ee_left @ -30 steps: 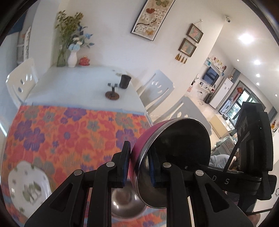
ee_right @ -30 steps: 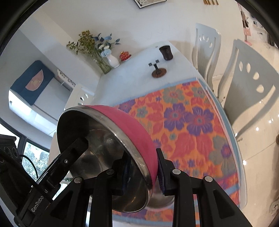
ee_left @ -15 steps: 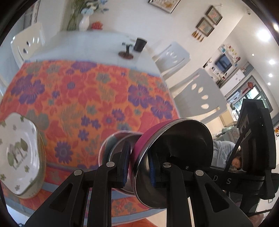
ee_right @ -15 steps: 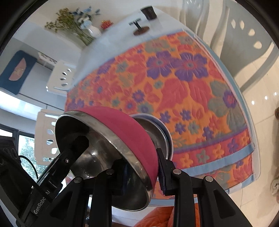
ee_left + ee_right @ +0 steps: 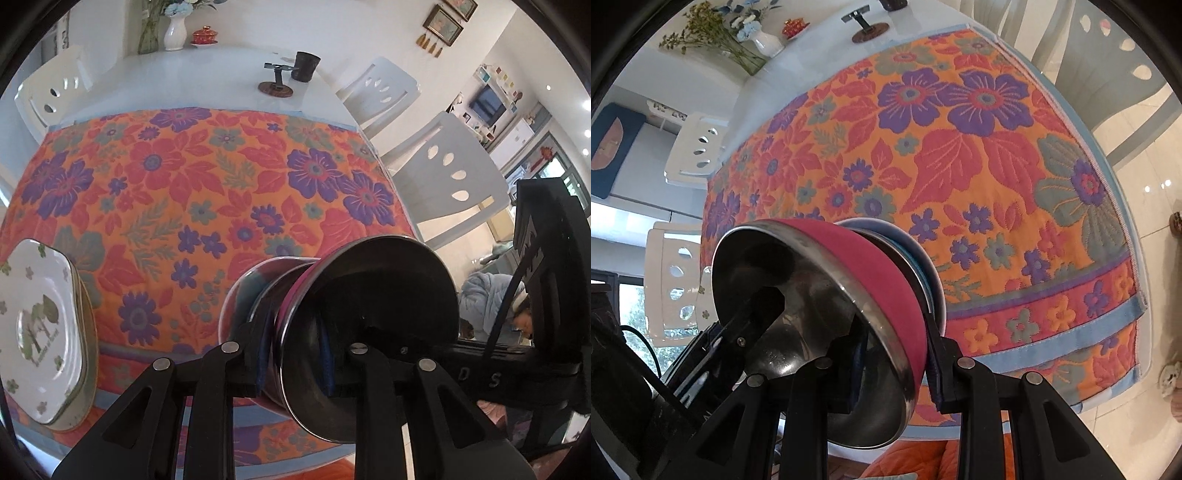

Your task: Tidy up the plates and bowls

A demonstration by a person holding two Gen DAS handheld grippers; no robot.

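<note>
left gripper (image 5: 295,354): jaws opening, rim of pink-sided steel bowl (image 5: 369,325) between them | right gripper (image 5: 894,354): clamped on same bowl's rim | bowl: nested in blue-rimmed steel bowl (image 5: 919,258) on floral-clothed bench (image 5: 192,177) | white square plates (image 5: 37,325): stacked at left

The white table (image 5: 207,70) carries an orange floral cloth (image 5: 192,192) over its near half. On the cloth, a blue-rimmed bowl (image 5: 240,295) sits just beyond the left jaws, with stacked floral plates (image 5: 40,328) well to their left. Far beyond the jaws, bare tabletop holds a dark cup (image 5: 306,66), a small stand (image 5: 276,86), a white vase (image 5: 174,33) and a red lidded dish (image 5: 204,36).
</note>
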